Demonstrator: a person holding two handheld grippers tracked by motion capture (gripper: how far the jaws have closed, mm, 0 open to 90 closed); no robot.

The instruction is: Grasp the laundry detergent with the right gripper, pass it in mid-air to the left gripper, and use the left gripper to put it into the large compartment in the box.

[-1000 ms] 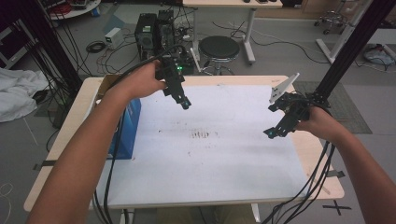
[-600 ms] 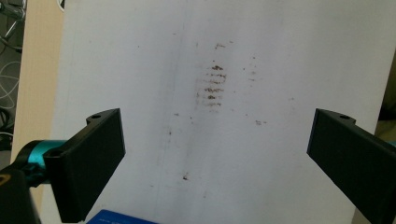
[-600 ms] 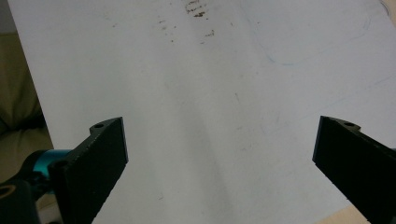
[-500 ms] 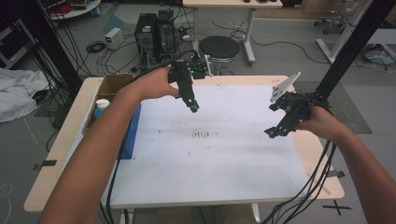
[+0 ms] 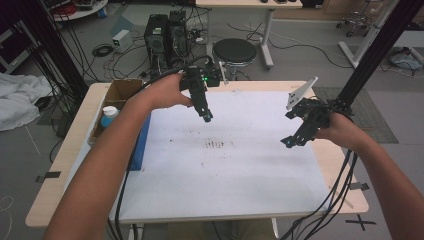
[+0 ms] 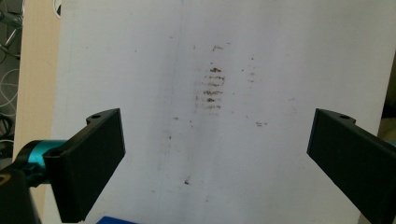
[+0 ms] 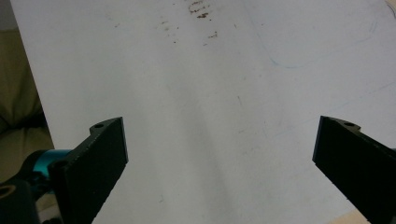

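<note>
No text, label, brand or number can be read anywhere. The white sheet (image 5: 220, 165) on the tabletop carries just brown smudges (image 6: 212, 88) ahead of the left gripper (image 6: 215, 154), and they form no letters. A black tape cross (image 5: 361, 221) sits on the floor, behind and below the right gripper (image 5: 295, 137); it is a plain mark, not writing.

Materials and finishes

White sheet (image 6: 261, 154) between the jaws: matt, smooth, brown smudges (image 6: 212, 88). Left gripper (image 6: 217, 161): matt black plastic. Table (image 5: 80, 150) beyond: pale wood.
</note>
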